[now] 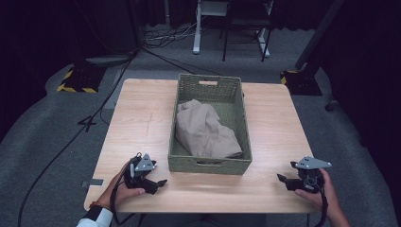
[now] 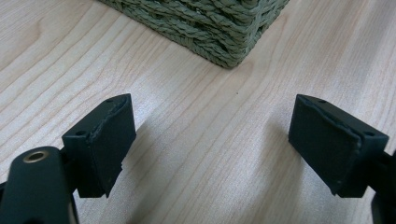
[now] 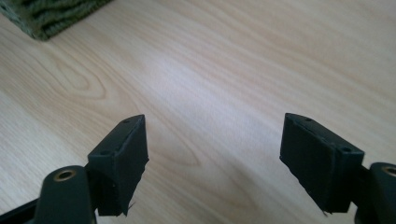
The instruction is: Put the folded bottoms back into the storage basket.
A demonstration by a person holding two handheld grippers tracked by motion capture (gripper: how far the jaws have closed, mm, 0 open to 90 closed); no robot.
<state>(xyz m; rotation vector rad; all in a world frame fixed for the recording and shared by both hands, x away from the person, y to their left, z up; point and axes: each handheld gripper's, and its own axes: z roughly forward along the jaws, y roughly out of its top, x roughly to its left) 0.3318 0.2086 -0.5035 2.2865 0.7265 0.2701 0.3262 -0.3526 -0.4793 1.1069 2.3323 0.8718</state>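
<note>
**Beige cloth in green woven basket — not yet handled**

Cloth (image 1: 204, 130) lies crumpled inside basket (image 1: 209, 165), mid-table towards the near edge. Left gripper (image 1: 162, 183) near the front-left corner, right gripper (image 1: 282, 178) near the front-right; both jaws spread, empty. Nothing grasped; all the work judged remaining.

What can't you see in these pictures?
- High view: the basket floor under the cloth, which covers it.
- Left gripper view: the rest of the basket, cut off by the top edge.
- High view: the dark room behind the table, too dim to make out.
</note>
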